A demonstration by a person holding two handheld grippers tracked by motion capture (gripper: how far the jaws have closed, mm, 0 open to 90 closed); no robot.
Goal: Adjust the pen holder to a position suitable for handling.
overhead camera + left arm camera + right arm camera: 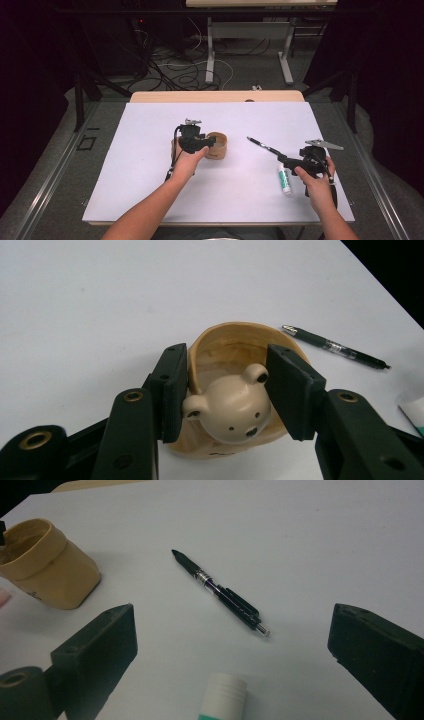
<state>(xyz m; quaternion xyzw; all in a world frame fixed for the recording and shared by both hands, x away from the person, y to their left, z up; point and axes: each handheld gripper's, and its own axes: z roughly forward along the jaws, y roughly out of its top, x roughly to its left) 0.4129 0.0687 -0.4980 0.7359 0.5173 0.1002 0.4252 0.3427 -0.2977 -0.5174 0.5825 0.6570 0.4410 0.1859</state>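
A tan cup (pixel 220 148) with a bear's head (pixel 231 407) on its front stands mid-table on the white mat (pixel 150 150). My left gripper (pixel 209 143) (pixel 227 365) reaches it from the left, and its pads lie against both sides of the bear's head and the cup rim. A black pen (pixel 262 145) (pixel 220 591) (pixel 334 346) lies to the right of the cup. Beside it lies a white glue stick (pixel 285 180) (pixel 222 697) with a green label. My right gripper (pixel 284 160) (pixel 232 615) hovers open over them, nothing between its jaws. The cup (pixel 47 567) shows at the left of the right gripper view.
The mat covers a wooden table (pixel 215 96). Bare mat lies left of the cup and along the front edge. Beyond the table are desk legs (pixel 210 55) and loose cables (pixel 175 70) on the floor.
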